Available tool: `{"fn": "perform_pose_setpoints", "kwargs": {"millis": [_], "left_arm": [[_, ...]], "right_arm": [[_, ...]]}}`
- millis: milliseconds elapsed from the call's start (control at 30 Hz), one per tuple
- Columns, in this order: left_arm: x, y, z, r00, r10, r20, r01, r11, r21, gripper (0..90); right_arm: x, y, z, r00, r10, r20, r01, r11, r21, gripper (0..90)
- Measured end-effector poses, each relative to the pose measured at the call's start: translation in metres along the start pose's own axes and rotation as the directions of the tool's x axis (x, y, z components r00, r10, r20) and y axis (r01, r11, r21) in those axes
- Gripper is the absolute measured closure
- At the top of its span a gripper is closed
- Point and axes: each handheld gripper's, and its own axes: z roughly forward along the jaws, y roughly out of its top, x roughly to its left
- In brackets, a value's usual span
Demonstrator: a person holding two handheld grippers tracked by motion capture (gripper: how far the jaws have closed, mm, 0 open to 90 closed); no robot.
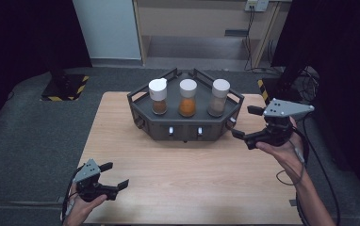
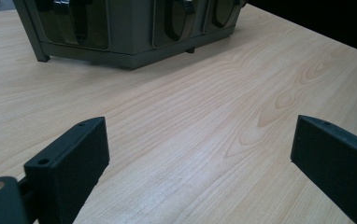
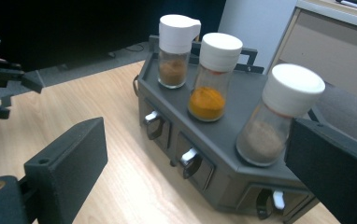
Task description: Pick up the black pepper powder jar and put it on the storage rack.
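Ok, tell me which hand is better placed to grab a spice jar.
Right. The right gripper hangs open beside the rack, nearest the grey-powder jar; the left gripper sits at the table's near edge.

The worktop is pale wood-grain laminate, smooth with a faint sheen. On it, the dark grey rack looks like matt plastic, its front knobs capped in shiny metal. The three jars are clear, glossy glass under smooth white plastic lids, holding fine powders: brown at 9 o'clock, bright orange in the middle, greyish-tan at 3 o'clock. The left claw and right claw are matt black plastic with a slightly grainy, printed-looking surface, and each carries a dull grey plate. The floor round the worktop looks like rough grey carpet.
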Motion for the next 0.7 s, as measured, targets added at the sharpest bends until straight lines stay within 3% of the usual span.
{"fn": "perform_pose_setpoints", "kwargs": {"millis": [300,700], "left_arm": [[0.0,0.0,0.0,1.0,0.004,0.002,-0.004,1.0,-0.004,3.8],[0.0,0.0,0.0,0.9999,0.009,0.01,-0.009,0.9999,-0.007,3.8]], "right_arm": [[0.027,-0.03,-0.025,0.9998,0.009,0.018,-0.008,1.0,-0.016,6.4],[0.049,-0.054,-0.037,0.9996,0.027,0.009,-0.026,0.999,-0.022,6.3]]}}
